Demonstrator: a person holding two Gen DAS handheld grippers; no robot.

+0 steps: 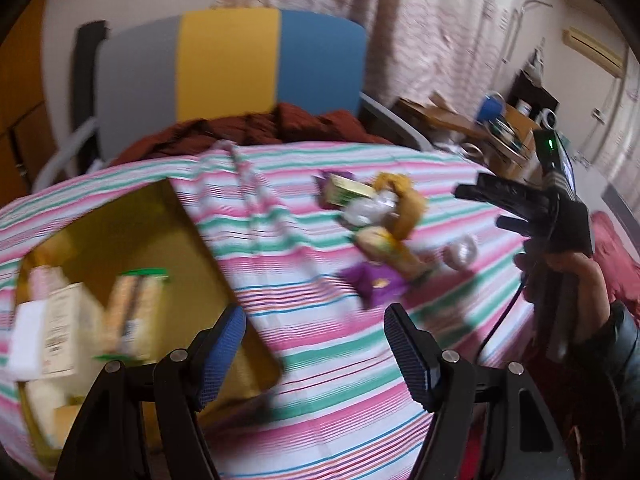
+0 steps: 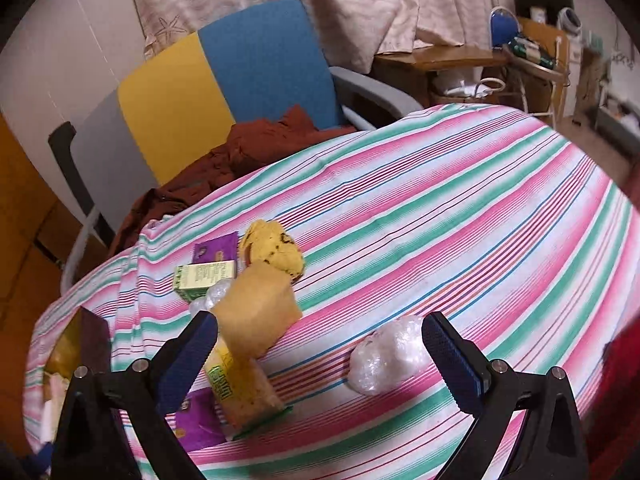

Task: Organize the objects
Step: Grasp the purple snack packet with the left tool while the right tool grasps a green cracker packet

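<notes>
The right gripper [image 2: 320, 356] hangs with fingers wide apart and empty, the white plastic ball [image 2: 386, 356] low in the frame between them by the right finger, while the left gripper [image 1: 316, 344], also spread and empty, sits nearer the yellow box [image 1: 132, 240].

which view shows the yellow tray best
The left wrist view. It shows most of the yellow tray with packets lying inside, though motion blur softens it. The right wrist view catches only a sliver of the tray at the far left edge, mostly hidden behind a dark shape.
</notes>
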